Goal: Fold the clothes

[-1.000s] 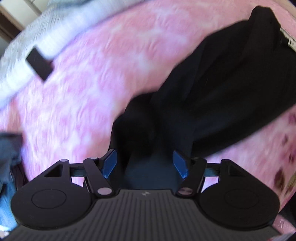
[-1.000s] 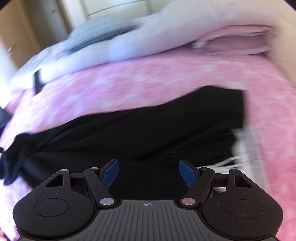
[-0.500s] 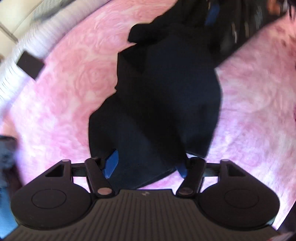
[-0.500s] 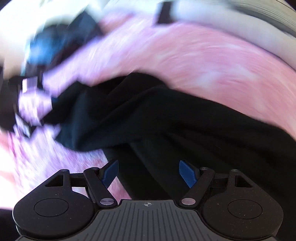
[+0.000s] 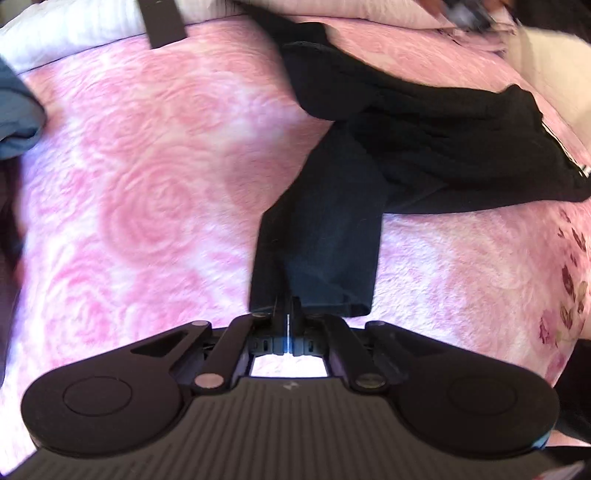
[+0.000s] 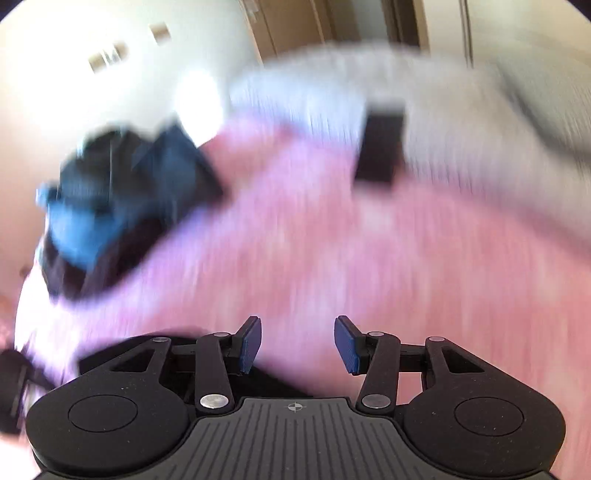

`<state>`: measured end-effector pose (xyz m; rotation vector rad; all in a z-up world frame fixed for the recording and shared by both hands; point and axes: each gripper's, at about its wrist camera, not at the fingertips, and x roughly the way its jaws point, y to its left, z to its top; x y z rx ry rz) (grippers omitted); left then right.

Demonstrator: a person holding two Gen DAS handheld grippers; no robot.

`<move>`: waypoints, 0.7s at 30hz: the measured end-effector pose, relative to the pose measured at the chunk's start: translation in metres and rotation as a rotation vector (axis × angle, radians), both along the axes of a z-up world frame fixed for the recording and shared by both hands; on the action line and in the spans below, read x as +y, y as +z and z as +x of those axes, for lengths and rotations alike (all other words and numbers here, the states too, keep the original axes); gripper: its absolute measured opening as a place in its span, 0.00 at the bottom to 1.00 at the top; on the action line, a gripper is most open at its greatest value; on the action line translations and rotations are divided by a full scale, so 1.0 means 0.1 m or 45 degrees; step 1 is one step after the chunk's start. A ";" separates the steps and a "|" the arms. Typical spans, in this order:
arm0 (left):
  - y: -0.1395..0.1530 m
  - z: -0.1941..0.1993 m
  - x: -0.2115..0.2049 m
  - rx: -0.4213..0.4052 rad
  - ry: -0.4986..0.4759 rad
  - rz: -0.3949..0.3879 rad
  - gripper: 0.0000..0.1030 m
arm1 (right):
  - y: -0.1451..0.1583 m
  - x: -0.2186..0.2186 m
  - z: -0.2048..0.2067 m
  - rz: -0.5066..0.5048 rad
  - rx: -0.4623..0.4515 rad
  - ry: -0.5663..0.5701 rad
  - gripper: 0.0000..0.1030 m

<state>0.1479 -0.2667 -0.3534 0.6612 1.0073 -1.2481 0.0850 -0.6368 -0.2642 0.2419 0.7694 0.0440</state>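
now left fingers clenched on black trousers hem; right fingers half-spread, just narrowed, empty

Hidden, cut off, blurred:

- Black garment: we lose its far end past the top edge of the left wrist view; its near hem slips behind the left gripper, so we cannot see the pads or how much cloth they pinch.
- Dark rectangular object: cropped by the top edge; unidentifiable.
- Grey-blue cloth: cut by the left edge.
- Right wrist view: smeared throughout. We make out only a blue and dark heap and a dark block on pink bedding, without detail.
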 end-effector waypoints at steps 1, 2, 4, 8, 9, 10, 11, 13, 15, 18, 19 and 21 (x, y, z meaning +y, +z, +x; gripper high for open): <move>0.02 0.01 0.01 -0.009 0.024 -0.004 0.08 | 0.05 -0.04 0.19 -0.011 0.000 -0.014 0.51; 0.04 0.02 0.02 -0.017 0.046 -0.008 0.26 | 0.10 -0.02 0.27 -0.028 -0.003 -0.035 0.54; 0.06 0.07 0.01 0.015 0.076 -0.047 0.44 | 0.14 0.06 0.23 -0.058 0.012 -0.067 0.55; -0.06 0.10 -0.17 0.068 0.062 -0.051 0.48 | 0.00 0.26 -0.29 -0.099 0.116 -0.093 0.77; -0.10 0.09 -0.22 0.064 0.046 -0.039 0.48 | -0.06 0.32 -0.50 -0.113 0.172 -0.105 0.77; -0.16 0.05 -0.28 0.043 0.010 -0.017 0.48 | -0.14 0.40 -0.76 -0.127 0.236 -0.119 0.77; -0.21 0.01 -0.34 0.017 -0.028 0.003 0.48 | -0.20 0.51 -1.06 -0.143 0.298 -0.132 0.77; -0.30 -0.07 -0.43 -0.032 -0.105 0.031 0.45 | -0.33 0.71 -1.63 -0.189 0.428 -0.154 0.77; -0.28 -0.03 -0.47 0.001 -0.126 0.030 0.19 | -0.46 0.85 -2.17 -0.234 0.573 -0.205 0.77; -0.20 0.15 -0.50 0.117 -0.073 0.022 0.05 | -0.56 0.93 -2.91 -0.300 0.749 -0.323 0.77; -0.12 0.28 -0.48 0.159 -0.002 0.013 0.05 | -0.58 0.93 -3.14 -0.313 0.797 -0.371 0.77; 0.08 0.49 -0.43 0.101 0.092 0.027 0.05 | -0.59 0.82 -3.53 -0.315 0.861 -0.515 0.77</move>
